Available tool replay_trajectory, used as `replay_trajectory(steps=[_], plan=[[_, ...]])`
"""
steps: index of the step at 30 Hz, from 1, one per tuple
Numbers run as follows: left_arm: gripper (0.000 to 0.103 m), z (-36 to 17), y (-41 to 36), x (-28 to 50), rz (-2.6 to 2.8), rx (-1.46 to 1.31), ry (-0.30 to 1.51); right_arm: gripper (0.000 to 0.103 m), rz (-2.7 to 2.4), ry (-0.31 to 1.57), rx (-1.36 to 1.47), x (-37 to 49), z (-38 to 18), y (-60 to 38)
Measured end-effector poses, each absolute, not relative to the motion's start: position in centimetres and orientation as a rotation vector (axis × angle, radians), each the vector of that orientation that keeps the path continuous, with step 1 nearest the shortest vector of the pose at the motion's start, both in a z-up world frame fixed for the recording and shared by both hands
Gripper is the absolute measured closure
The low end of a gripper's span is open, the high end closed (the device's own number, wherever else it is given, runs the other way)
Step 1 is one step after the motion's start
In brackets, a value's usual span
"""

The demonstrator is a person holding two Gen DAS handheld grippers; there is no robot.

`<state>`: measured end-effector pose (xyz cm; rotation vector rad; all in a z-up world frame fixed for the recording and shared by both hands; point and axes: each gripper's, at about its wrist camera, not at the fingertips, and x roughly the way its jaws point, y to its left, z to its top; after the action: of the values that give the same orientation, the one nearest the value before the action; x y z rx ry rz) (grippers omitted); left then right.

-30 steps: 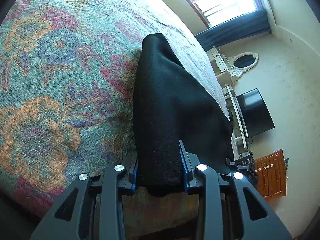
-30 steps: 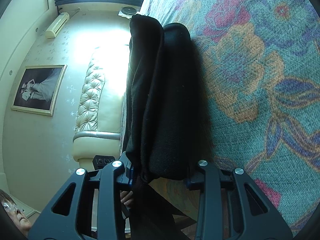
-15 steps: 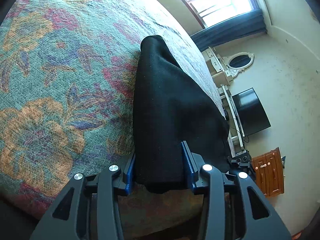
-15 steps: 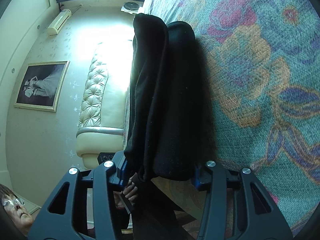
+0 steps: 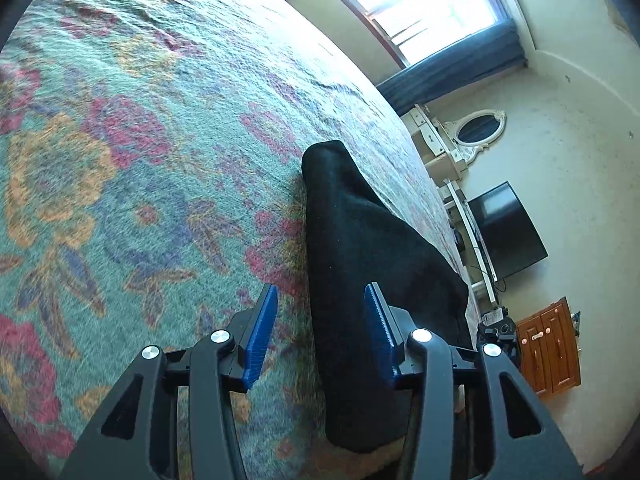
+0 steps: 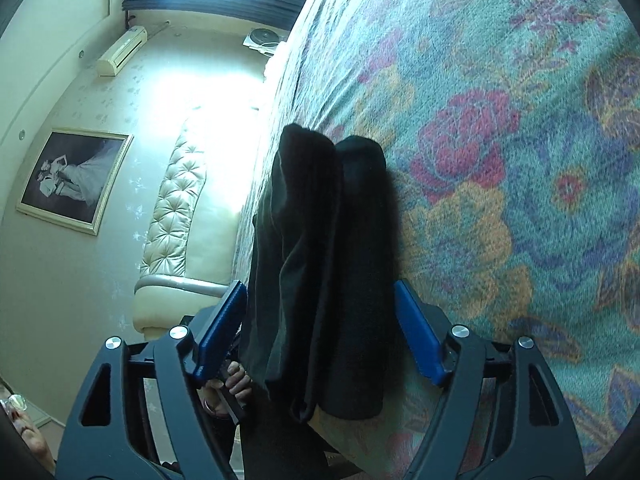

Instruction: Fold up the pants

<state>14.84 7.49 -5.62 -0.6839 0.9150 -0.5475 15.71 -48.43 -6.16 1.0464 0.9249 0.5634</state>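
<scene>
While both pairs of tongs are letting go, the folded black fabric pants (image 5: 360, 280) lie as a long, narrow bundle running straight ahead of each, its long axis in line with the way the fingers point. The left gripper (image 5: 320, 336) has its jaws opening: the right blue ribbed pad (image 5: 378, 336) is beside or against the bundle's edge, I cannot tell which, while the left pad stands clear of the cloth over the bedspread, so nothing is pinched. The right gripper (image 6: 320, 332) is opening wider, the near end of the pants (image 6: 324, 280) sitting between its pads with a gap on each side. From the right tongs the bundle shows two rolls side by side, the left one looser with a layered edge.

Both tongs straddle an end of the bundle and appear about equally near the cloth. The bundle rests near the edge of the bed, on the floral woven bedspread in teal, red and orange (image 5: 140, 200), and its near end overhangs that edge slightly below the right tongs.

Beyond the left tongs, to their right, are a dark flat television (image 5: 506, 232), a small brown wooden cabinet (image 5: 548, 352) and an oval white-framed mirror (image 5: 478, 130). Left of the right tongs stand a cream tufted headboard (image 6: 172, 220) and a framed picture (image 6: 74, 180); a person's hand (image 6: 232, 384) shows just beneath its left finger. Nothing lies on the bedspread to block a further fold or a withdrawal.
</scene>
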Motion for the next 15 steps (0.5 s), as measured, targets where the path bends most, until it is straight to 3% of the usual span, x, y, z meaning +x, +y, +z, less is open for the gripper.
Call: replay_trajectory(steps=[2,6,8,15], plan=[[0.057,-6.1,6.5,16.1,-0.549,-0.661,0.936,0.028,0.565,0.937,1.028,17.0,-6.2,-48.0],[0.056,-7.0,5.5,17.3,-0.551,-0.679,0.953,0.070,0.538,0.983,1.062,18.2,-7.6,-48.5],[0.053,-7.3,5.3,17.5,-0.556,-0.685,0.952,0.078,0.570,0.975,1.085,18.1,-8.4,-48.9],[0.052,-7.5,4.4,16.9,-0.558,-0.639,0.926,0.079,0.581,0.957,1.074,17.8,-8.5,-49.0]])
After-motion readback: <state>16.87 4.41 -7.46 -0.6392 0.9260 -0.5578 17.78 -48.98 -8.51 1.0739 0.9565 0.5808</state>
